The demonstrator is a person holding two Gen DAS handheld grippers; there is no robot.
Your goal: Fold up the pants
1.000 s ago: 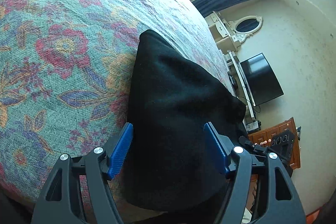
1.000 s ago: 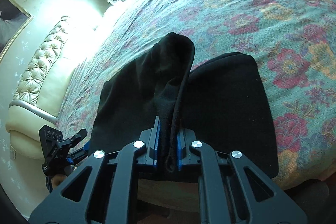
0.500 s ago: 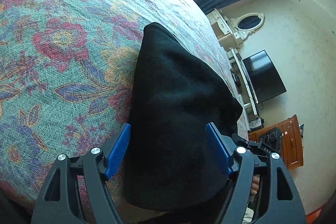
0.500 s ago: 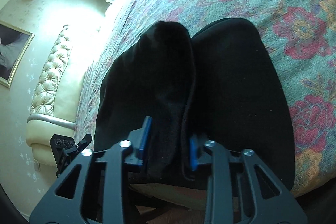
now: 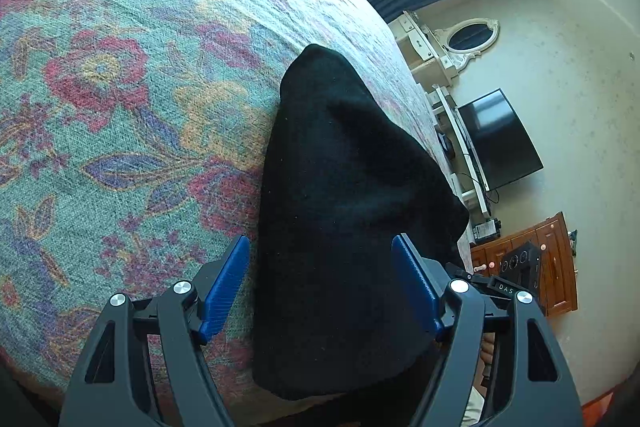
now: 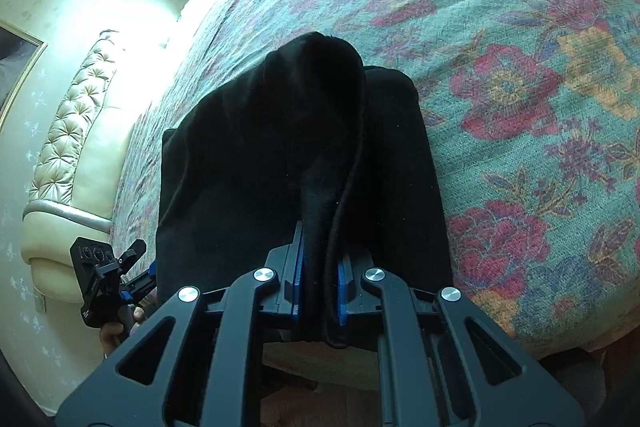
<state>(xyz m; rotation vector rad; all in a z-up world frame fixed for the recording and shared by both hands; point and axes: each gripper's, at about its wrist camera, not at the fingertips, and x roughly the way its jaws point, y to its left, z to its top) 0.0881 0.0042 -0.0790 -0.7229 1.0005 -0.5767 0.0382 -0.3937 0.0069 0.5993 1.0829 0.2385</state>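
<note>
The black pants [image 5: 340, 227] lie folded on the floral bedspread [image 5: 120, 107] at the bed's near edge. My left gripper [image 5: 320, 283] is open, its blue pads on either side of the near end of the pants, not pinching. My right gripper [image 6: 319, 279] is shut on a raised fold of the black pants [image 6: 280, 147], which stands up as a ridge between the pads. The left gripper also shows in the right wrist view [image 6: 108, 275] at the pants' left edge.
The bedspread [image 6: 520, 87] stretches far beyond the pants. A padded cream headboard [image 6: 68, 131] is at left in the right wrist view. A television [image 5: 500, 139], a white dresser with mirror [image 5: 448, 43] and a wooden cabinet [image 5: 552, 259] stand beyond the bed.
My right gripper loosened half a second ago and has closed again on the fold. The left gripper stayed open and the pants shifted slightly between its pads.
</note>
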